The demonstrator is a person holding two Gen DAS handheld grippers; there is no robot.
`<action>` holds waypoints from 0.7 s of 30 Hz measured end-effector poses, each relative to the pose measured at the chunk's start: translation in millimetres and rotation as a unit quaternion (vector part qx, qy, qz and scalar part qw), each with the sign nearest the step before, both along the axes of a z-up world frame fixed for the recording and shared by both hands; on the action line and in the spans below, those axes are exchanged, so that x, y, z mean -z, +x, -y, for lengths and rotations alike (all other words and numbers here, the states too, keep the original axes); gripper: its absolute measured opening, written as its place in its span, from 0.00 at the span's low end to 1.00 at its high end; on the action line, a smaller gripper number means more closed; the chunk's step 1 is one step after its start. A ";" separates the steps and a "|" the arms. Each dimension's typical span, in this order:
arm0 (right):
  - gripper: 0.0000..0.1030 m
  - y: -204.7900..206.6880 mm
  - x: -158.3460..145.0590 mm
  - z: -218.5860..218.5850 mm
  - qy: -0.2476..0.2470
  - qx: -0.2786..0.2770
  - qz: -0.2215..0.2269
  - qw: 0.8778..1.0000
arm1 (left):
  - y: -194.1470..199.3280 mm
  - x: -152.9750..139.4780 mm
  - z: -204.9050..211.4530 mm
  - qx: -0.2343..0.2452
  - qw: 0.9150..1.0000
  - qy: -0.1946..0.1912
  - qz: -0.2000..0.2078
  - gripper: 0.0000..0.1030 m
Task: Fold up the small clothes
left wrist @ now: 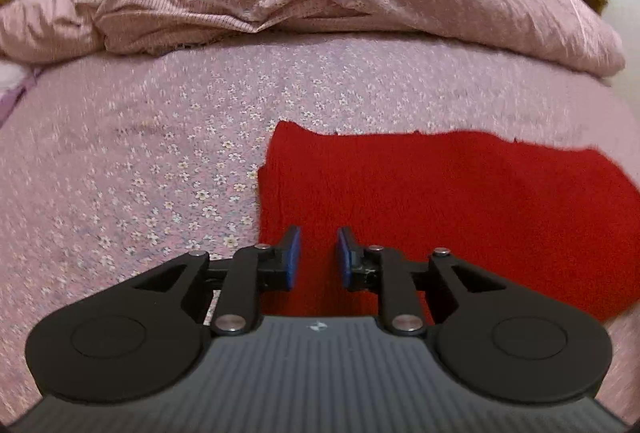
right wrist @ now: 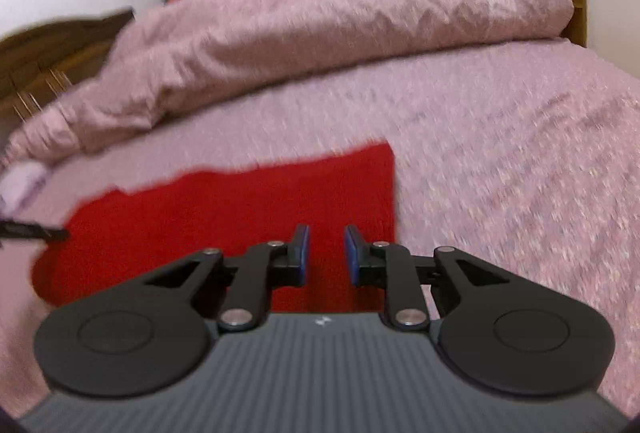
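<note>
Two grippers hover over one red garment (left wrist: 460,201) that lies flat on the flowered pink bedsheet (left wrist: 140,161). In the left wrist view we see the left gripper (left wrist: 318,257) at 6 o'clock, blue pads a little apart with nothing pinched, above the cloth's left edge. In the right wrist view the right gripper (right wrist: 327,253) sits at 6 o'clock, likewise slightly spread and empty, near the cloth's right edge, with the bunched pink duvet (right wrist: 320,33) at 12 o'clock.
</note>
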State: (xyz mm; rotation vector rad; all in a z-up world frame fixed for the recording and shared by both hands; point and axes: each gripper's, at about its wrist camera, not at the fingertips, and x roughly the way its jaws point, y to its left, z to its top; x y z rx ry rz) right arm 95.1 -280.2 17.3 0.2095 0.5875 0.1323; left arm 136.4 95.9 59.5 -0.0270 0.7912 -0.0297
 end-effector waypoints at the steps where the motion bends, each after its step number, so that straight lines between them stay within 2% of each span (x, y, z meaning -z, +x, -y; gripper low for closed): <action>1: 0.22 1.2 7.2 -1.5 -0.005 0.005 -0.012 1.000 | 0.1 1.6 1.7 -0.001 1.000 0.005 -0.001 0.25; 3: 0.22 6.3 22.8 0.6 0.004 0.017 -0.038 0.999 | -1.0 3.6 5.0 -0.002 1.000 0.012 0.000 0.25; 6: 0.22 4.4 38.0 5.5 0.043 0.036 -0.025 0.998 | -1.6 8.0 7.0 -0.004 1.000 0.019 0.003 0.27; 11: 0.23 -2.4 38.1 1.6 0.038 0.041 -0.017 0.998 | -3.3 5.8 4.9 -0.015 1.000 0.010 0.002 0.29; 14: 0.25 -4.6 34.9 6.9 0.056 0.046 -0.024 0.997 | -10.4 -0.4 4.7 -0.016 1.000 0.003 -0.006 0.37; 16: 0.26 -7.7 31.4 9.7 0.069 0.053 -0.028 0.996 | -17.0 -2.4 5.2 -0.020 1.000 0.001 -0.011 0.49; 18: 0.27 -13.0 28.6 11.2 0.080 0.059 -0.031 0.995 | -25.2 -4.0 6.5 -0.023 1.000 0.005 -0.012 0.53; 19: 0.31 -16.4 26.6 11.6 0.085 0.063 -0.032 0.994 | -28.8 -5.1 7.1 -0.024 1.000 0.007 -0.012 0.54; 21: 0.46 -23.2 22.7 11.5 0.096 0.069 -0.031 0.993 | -36.3 -7.9 8.4 -0.029 0.999 0.013 -0.010 0.61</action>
